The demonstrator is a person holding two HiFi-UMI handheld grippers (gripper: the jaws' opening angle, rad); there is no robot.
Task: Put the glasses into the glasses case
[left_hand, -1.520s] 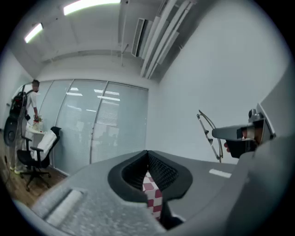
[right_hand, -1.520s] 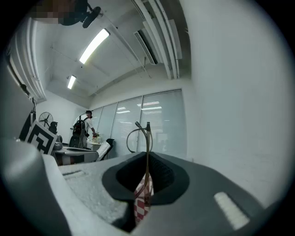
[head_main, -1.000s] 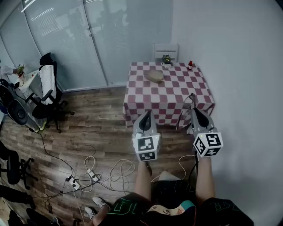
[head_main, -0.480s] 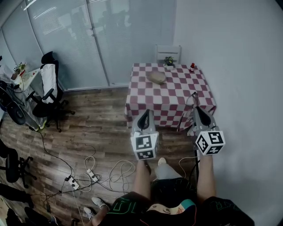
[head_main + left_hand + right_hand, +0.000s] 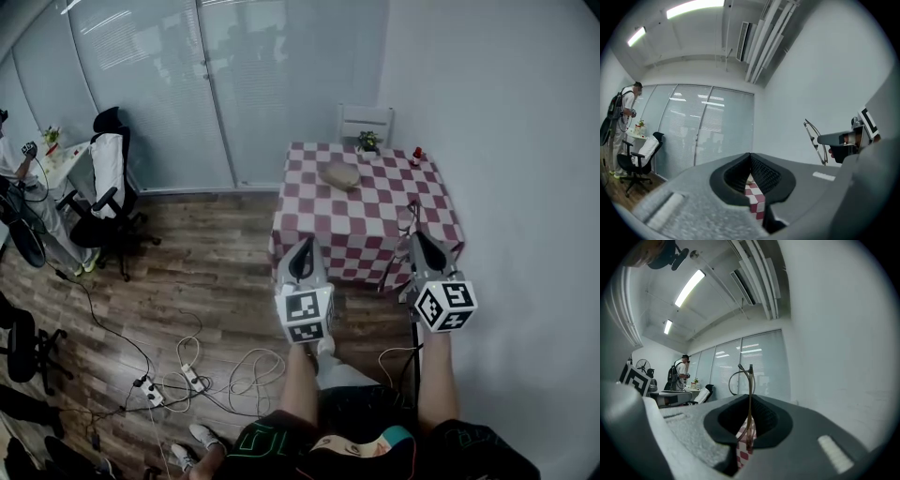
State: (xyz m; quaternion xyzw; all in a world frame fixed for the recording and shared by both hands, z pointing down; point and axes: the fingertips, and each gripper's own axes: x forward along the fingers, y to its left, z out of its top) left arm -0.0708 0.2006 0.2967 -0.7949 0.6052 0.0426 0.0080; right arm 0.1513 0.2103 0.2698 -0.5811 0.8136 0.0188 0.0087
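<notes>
I see my left gripper (image 5: 307,246) low in the middle of the head view. My right gripper (image 5: 416,238) is beside it, more to the right. In the left gripper view the two jaws are pressed together at the tips, with nothing between them. In the right gripper view the jaws are clamped on the glasses (image 5: 749,399). The glasses stand up thin and straight, and one round rim pokes out above the jaws to the left. (In the left gripper view they show as a thin wire shape at the right side of the frame.)

The glasses case (image 5: 339,175) is a tan lump in the upper middle of the head view, well apart from both grippers. It lies on the table (image 5: 375,220) with the red and white checked cloth. A small potted plant (image 5: 368,142) and a little red thing (image 5: 416,153) sit at the far edge of the table. A white chair (image 5: 366,119) stands behind it. At the left is a black office chair (image 5: 105,202). Cables (image 5: 244,366) lie on the wood floor (image 5: 206,262).
</notes>
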